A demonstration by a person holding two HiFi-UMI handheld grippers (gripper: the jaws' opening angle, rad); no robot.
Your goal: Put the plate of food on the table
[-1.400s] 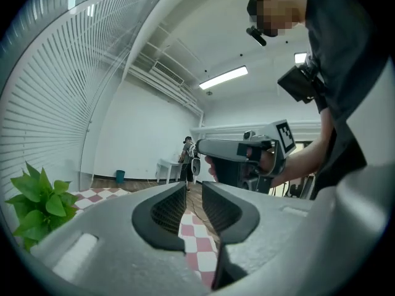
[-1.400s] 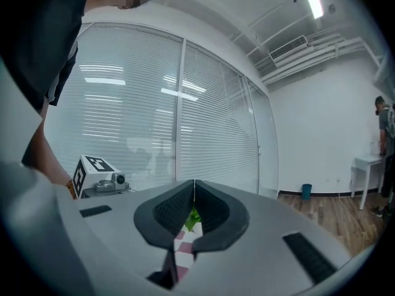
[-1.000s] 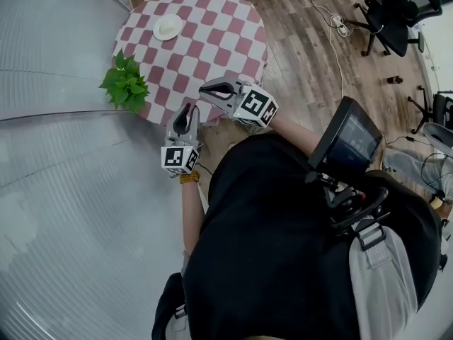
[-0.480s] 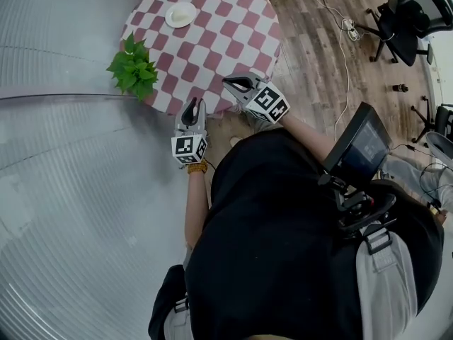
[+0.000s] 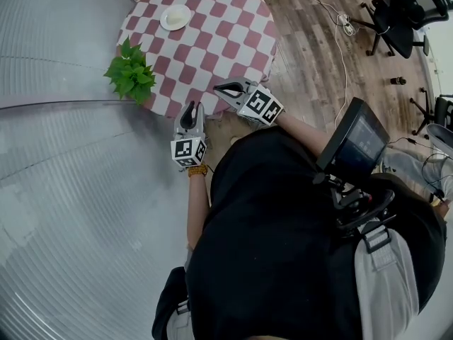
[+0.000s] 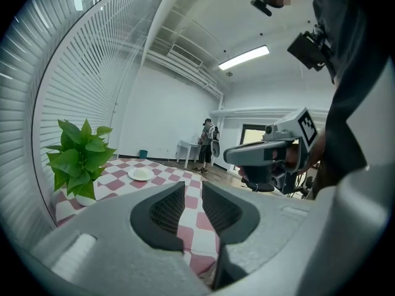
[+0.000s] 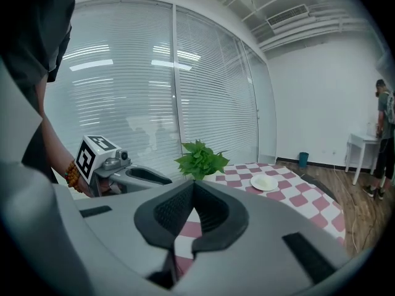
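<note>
A slatted blind [image 5: 49, 41] fills the left of the head view. Beside it stands a round bench [image 5: 212, 34] with a red-and-white checked cloth. A leafy green plant [image 5: 129, 73] sits at the bench's left rim. The plate of food [image 5: 175, 17], white with a pale mound on it, lies on the far part of the bench, beyond the plant and well apart from both tools.

At the bench's near edge, the left hand-held gripper [image 5: 190, 108] points toward the cloth. In the left gripper view its jaws stand a little apart, with only the checked cloth showing through the gap and nothing between them. An orange bead bracelet [image 5: 192, 170] circles the wrist behind it.

Just to its right, the right hand-held gripper [image 5: 218, 88] is at the same edge, angled toward the plant. In the right gripper view its jaw tips meet, and it holds nothing.

Further right lie the wood floor [image 5: 311, 55] and a black office chair [image 5: 396, 20].
</note>
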